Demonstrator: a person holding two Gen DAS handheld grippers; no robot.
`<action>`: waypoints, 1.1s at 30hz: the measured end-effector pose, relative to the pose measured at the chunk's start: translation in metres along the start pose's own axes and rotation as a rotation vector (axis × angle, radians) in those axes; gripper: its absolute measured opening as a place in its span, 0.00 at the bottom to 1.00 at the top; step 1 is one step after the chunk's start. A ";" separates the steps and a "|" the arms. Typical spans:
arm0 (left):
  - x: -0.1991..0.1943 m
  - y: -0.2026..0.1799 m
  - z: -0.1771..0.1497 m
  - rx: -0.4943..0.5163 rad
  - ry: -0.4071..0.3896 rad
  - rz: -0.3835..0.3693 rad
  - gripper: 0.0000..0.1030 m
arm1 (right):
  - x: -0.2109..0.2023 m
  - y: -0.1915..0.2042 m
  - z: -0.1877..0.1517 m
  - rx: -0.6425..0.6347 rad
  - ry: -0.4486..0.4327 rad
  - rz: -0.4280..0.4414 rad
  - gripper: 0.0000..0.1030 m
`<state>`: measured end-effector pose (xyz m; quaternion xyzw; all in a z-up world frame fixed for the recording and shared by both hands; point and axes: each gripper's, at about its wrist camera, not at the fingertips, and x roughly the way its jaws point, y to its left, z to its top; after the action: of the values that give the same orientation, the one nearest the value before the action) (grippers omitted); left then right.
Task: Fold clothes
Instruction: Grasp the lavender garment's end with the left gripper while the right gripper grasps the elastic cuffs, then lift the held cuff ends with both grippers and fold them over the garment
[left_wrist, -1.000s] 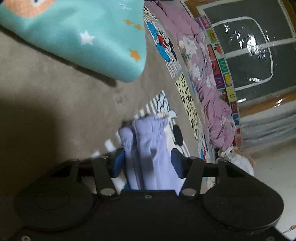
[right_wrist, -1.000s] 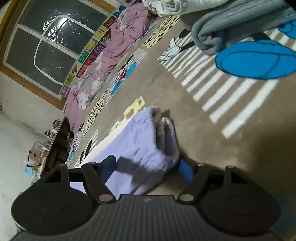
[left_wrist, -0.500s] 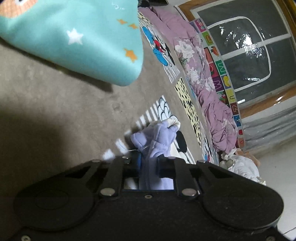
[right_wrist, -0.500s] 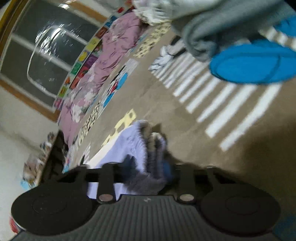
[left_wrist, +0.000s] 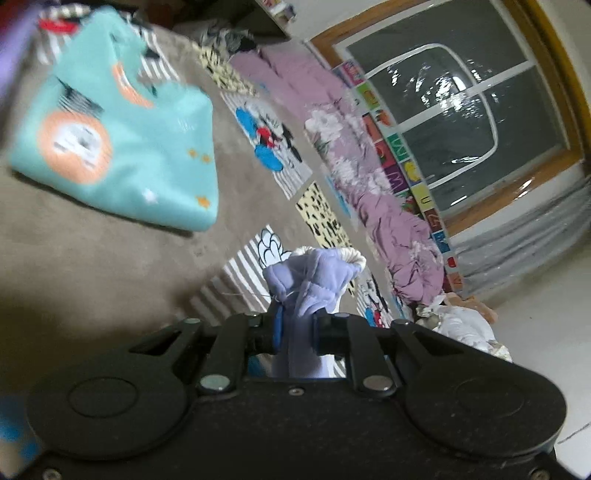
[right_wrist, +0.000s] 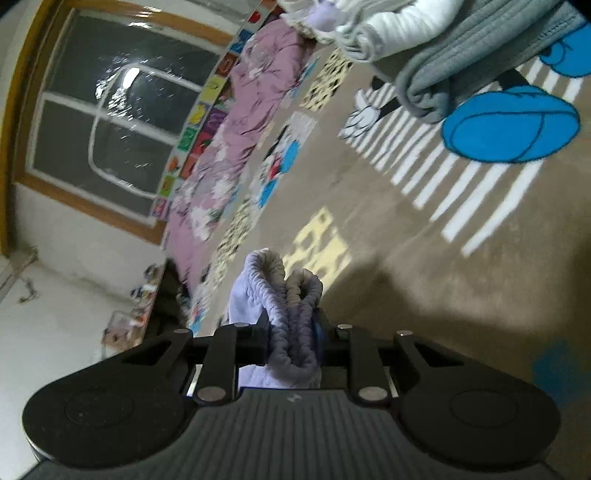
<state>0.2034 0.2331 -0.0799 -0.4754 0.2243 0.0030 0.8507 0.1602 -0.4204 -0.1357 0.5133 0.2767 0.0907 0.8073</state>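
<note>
A lavender garment with an elastic gathered edge is held by both grippers. In the left wrist view my left gripper (left_wrist: 297, 328) is shut on a bunched part of the lavender garment (left_wrist: 314, 273), lifted above the carpet. In the right wrist view my right gripper (right_wrist: 291, 338) is shut on the garment's ruffled waistband (right_wrist: 280, 291), also raised off the floor. The rest of the garment hangs below the jaws, hidden by the gripper bodies.
A teal folded garment (left_wrist: 122, 147) lies on the brown cartoon carpet (left_wrist: 92, 258) to the left. A grey folded garment (right_wrist: 461, 66) and white clothes (right_wrist: 388, 22) lie at upper right. A pink quilt (left_wrist: 369, 177) runs along the window wall.
Both grippers closed on the lavender garment and lifted it off the carpet; both views tilted up and show more of the room.
</note>
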 end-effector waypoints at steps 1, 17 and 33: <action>-0.014 0.004 -0.002 0.002 -0.006 0.000 0.12 | -0.006 0.002 -0.002 -0.005 0.010 0.009 0.22; -0.025 0.100 -0.047 -0.076 0.028 0.118 0.44 | -0.015 -0.042 -0.050 -0.117 0.041 -0.035 0.64; -0.062 -0.008 -0.067 0.176 -0.077 0.112 0.13 | -0.034 -0.074 -0.049 -0.016 -0.032 0.165 0.58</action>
<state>0.1241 0.1869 -0.0799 -0.3851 0.2169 0.0492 0.8957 0.0949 -0.4307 -0.2048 0.5291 0.2199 0.1510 0.8055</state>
